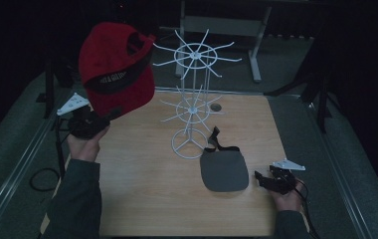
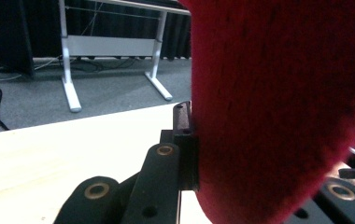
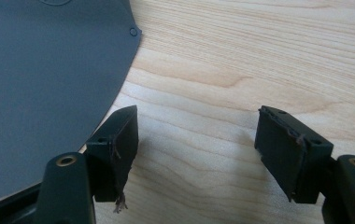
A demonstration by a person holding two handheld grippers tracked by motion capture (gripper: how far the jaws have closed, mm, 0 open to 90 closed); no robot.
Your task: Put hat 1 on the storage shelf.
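The jaws of the left gripper (image 1: 108, 117) are being kept pressed together on the brim of a red fabric baseball cap with a black band (image 1: 116, 64), which is being held up in the air to the left of the white wire hat stand with two tiers of radiating hooks (image 1: 193, 102). In the left gripper view one black jaw is being seen flat against the red cloth (image 2: 278, 107), while the opposite jaw is being hidden almost wholly behind the cap. White lettering on the black band is being shown too small to be read. The cap's crown is being turned toward the high view, with its rear opening at the upper right; the brim is being covered largely by the gripper and the cap's own body.

The jaws of the right gripper (image 1: 259, 178) are being held wide apart with nothing between them, low over the pale wooden tabletop (image 1: 142, 194), to the lower right of the stand. A flat dark grey cap with a black strap (image 1: 224, 169) is being left lying just right of the stand's ring base; in the right gripper view its grey edge (image 3: 40, 79) is being cut off by the frame, just beside one jaw. Frayed threads are being seen hanging from that jaw's pad.
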